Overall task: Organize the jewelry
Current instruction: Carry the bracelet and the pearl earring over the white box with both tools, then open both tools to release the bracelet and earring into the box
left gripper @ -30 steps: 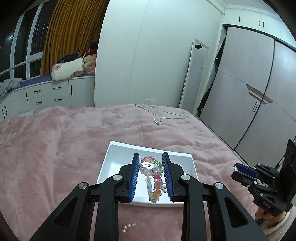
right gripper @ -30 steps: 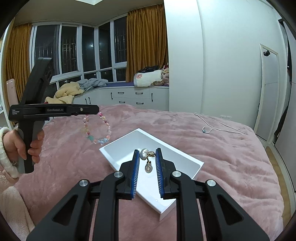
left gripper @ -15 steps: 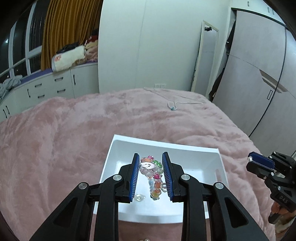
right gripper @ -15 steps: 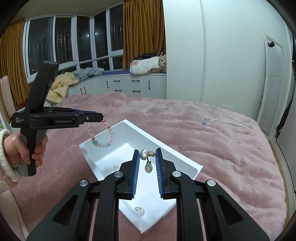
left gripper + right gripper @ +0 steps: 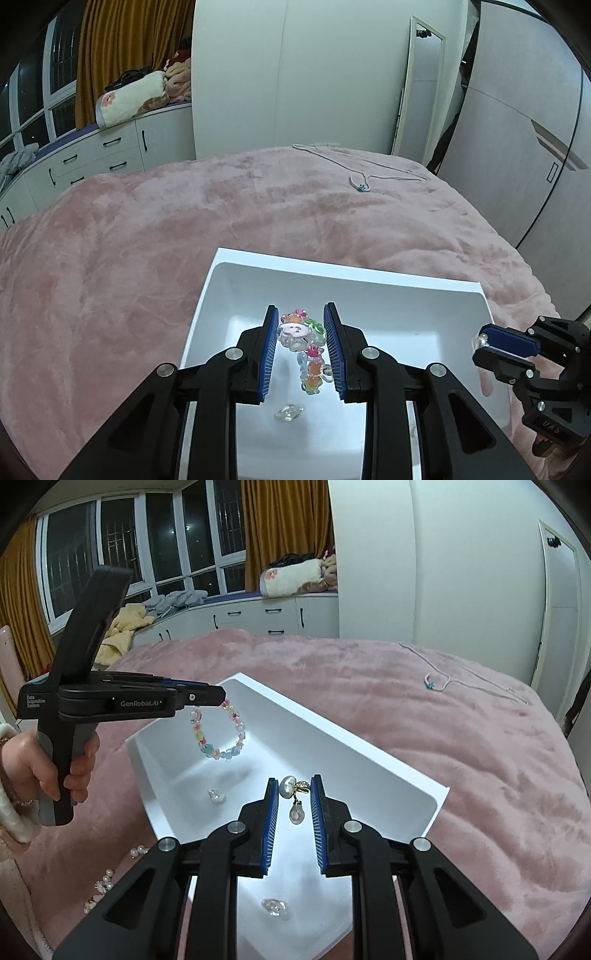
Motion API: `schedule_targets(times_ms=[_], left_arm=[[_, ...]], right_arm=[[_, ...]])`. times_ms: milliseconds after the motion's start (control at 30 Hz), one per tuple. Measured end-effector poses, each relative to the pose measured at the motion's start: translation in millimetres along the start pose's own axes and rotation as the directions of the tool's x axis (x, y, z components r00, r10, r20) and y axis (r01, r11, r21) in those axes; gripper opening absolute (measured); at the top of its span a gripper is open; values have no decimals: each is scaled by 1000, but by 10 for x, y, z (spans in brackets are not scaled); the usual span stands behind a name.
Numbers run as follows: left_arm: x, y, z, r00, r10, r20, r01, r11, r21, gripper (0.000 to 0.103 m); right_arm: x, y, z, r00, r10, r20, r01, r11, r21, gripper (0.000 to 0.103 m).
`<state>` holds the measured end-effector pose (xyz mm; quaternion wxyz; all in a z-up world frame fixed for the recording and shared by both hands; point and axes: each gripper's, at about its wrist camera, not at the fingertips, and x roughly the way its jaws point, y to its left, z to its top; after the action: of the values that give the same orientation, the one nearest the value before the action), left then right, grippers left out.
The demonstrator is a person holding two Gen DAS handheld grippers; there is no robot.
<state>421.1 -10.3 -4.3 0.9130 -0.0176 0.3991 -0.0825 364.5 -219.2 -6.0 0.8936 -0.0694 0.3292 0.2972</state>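
Jewelry hangs from both of your tongs over the white tray (image 5: pixel 369 746) on the pink bed (image 5: pixel 110 258).

Your left tongs (image 5: pixel 300 330) are clamped on a colourful bead bracelet (image 5: pixel 304 347), which dangles in a loop above the tray's far left part. Your right tongs (image 5: pixel 293 794) are clamped on a pearl earring (image 5: pixel 291 794) with a gold fitting and a drop pearl hanging below it, over the tray's middle. 2 clear pieces (image 5: pixel 217 795) already lie on the tray floor, 1 farther left and 1 nearer. Loose pearls (image 5: pixel 137 850) sit on the bed near the tray's near left side. A thin necklace (image 5: pixel 461 677) lies far right on the bed.
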Motion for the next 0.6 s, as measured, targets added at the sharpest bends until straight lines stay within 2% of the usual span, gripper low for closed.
schedule_targets(times_ms=[367,433,467,600], left_arm=[[137,-25,-88,1000,9,-11,-9,1000,14,30],[146,-32,-105,1000,12,-10,-12,1000,13,38],[139,-42,-114,1000,14,-6,-14,1000,16,46],[101,-75,-137,1000,16,6,-16,1000,25,52]], right_arm=[[169,-47,-56,1000,7,-20,-7,1000,20,18],[181,-36,-40,1000,-2,-22,2,1000,26,20],[184,-37,-40,1000,-10,-25,10,1000,29,20],[169,-33,-37,1000,-20,-24,21,999,31,21]])
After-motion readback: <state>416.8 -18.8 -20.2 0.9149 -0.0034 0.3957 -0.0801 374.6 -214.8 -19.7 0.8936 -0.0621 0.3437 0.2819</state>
